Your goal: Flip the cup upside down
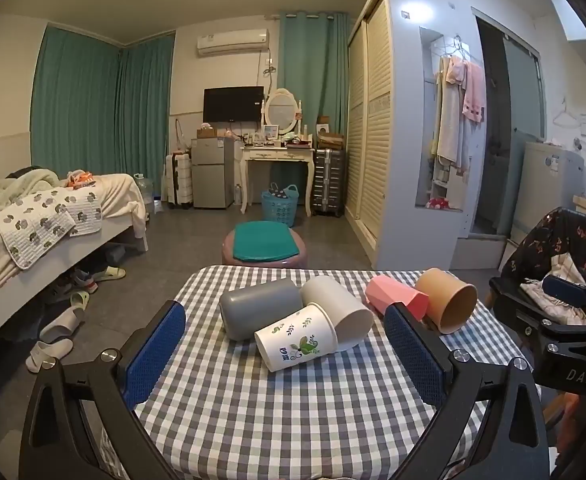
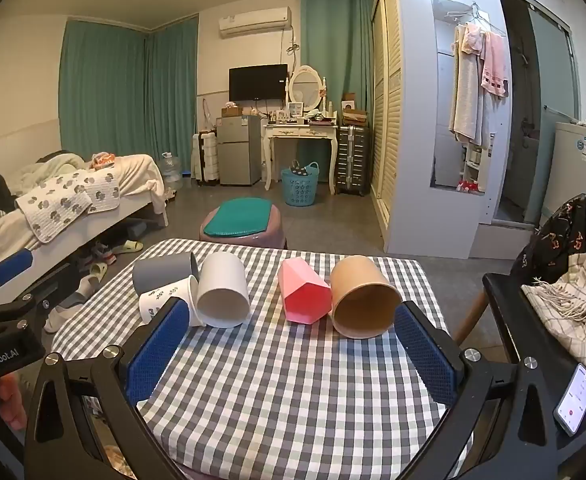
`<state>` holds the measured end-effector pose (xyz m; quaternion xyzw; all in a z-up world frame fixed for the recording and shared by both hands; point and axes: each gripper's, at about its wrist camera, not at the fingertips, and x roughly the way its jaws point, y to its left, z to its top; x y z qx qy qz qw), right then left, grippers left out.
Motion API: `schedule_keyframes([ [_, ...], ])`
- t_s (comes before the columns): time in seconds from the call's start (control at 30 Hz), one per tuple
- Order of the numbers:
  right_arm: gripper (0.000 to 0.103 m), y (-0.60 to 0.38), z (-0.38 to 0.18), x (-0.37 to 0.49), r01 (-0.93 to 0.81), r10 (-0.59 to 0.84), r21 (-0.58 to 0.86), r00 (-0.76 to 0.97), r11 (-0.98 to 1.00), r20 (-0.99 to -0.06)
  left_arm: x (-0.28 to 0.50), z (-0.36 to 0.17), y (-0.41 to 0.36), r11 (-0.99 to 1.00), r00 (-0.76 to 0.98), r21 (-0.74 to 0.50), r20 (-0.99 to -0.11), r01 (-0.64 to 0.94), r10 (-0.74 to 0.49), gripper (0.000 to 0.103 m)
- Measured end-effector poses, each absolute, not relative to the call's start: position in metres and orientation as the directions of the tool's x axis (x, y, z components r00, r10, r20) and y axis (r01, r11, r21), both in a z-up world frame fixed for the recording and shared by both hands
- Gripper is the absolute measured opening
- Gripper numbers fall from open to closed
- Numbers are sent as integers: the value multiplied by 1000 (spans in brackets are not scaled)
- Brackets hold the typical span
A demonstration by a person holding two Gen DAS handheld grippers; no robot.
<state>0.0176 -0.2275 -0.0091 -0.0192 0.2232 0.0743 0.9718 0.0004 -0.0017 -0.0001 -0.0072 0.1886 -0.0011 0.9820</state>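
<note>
left gripper [image 1: 285, 342]: fingers spread wide, holding nothing, hovering over the near part of the table; blue pads [image 1: 155, 350] sitting either side of the cup cluster in its own view
right gripper [image 2: 291, 344]: fingers spread wide too, gripping nothing, hovering over the near table edge; its body is also showing at the right edge of the left wrist view
printed cup [image 1: 297, 336]: white with leaf print, lying on its side, mouth facing left-front, touching the grey cup and the white cup; partly hiding behind the right gripper's left pad in the right wrist view
grey cup [image 1: 259, 314]: lying on its side, far-left of the group
white cup [image 2: 224, 289]: lying on its side, mouth facing the camera
pink cup [image 2: 305, 294]: faceted, lying on its side, just beside the brown cup
brown cup [image 2: 363, 296]: lying on its side, mouth toward the camera, rightmost
table [image 2: 285, 392]: checked cloth covering it, all five cups lying on the far half
stool [image 1: 264, 245]: pink, green cushion on top, standing just past the table
phone [image 2: 576, 400]: screen lit, sitting at lower right
chair [image 2: 549, 280]: standing right of the table, fringed scarf draping on it
</note>
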Motion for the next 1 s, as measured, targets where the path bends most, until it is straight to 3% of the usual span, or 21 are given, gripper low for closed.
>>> schedule_keyframes([
  [1.0, 103, -227, -11, 19, -154, 139, 1, 887, 988, -441, 2, -4, -6, 1000, 929, -23, -369, -3, -6, 103],
])
